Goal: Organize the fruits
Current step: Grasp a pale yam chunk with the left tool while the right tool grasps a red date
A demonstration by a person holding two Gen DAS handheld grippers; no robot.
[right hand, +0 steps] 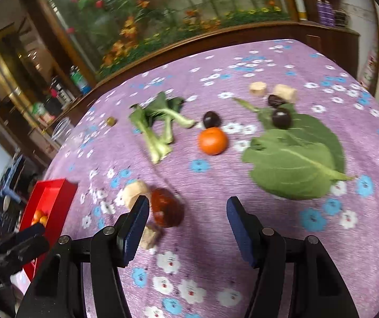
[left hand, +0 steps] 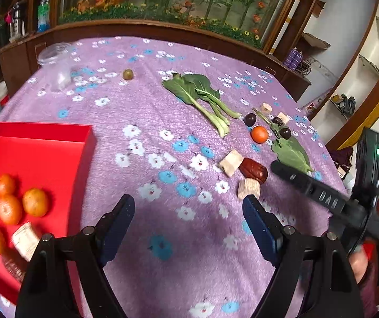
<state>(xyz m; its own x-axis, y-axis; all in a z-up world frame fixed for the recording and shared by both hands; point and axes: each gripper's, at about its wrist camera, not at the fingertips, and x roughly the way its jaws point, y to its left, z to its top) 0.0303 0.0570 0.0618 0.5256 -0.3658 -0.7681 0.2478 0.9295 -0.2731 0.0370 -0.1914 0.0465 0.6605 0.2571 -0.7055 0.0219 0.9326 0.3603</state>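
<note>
A red tray [left hand: 43, 132] at the left holds several small oranges [left hand: 35, 202], a pale chunk [left hand: 25, 239] and a red date. My left gripper [left hand: 186, 209] is open and empty over the purple cloth, right of the tray. An orange [right hand: 212, 141], dark plums [right hand: 211, 119], a red date [right hand: 166, 210] and pale chunks [right hand: 133, 191] lie on the cloth. My right gripper [right hand: 186, 209] is open and empty, its left finger beside the red date. It also shows in the left wrist view [left hand: 277, 165] at the right.
Bok choy [left hand: 202, 94] and a large green leaf [right hand: 298, 164] lie among the fruit. A clear plastic cup [left hand: 55, 65] and a small green fruit [left hand: 127, 74] stand at the far side. The table [left hand: 163, 122] has wooden cabinets behind it.
</note>
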